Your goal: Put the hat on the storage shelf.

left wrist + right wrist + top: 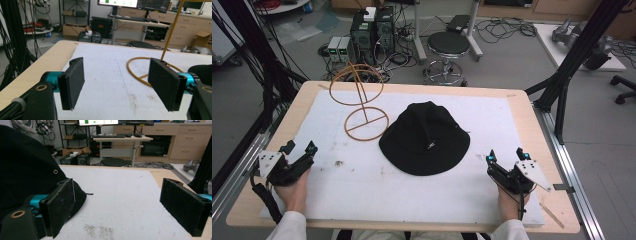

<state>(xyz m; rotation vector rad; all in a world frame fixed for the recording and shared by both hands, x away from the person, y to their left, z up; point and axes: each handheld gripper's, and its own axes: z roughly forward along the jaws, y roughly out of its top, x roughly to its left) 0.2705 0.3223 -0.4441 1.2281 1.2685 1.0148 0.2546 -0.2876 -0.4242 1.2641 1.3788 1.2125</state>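
Hat stand (360,100) made of gold wire sits back-left on the white mat (362,180), black bucket hat (424,139) just right of it, mid-table. Left gripper (300,150) and right gripper (504,156) both gape wide, holding nothing.

Light wood table (522,107) topped with a white foam mat (362,185), stained in spots. On the mat: black bucket hat (424,140) at centre, and a yellow wire stand (362,102) just left of the hat, its ring base flat on the mat, upper ring tilted.
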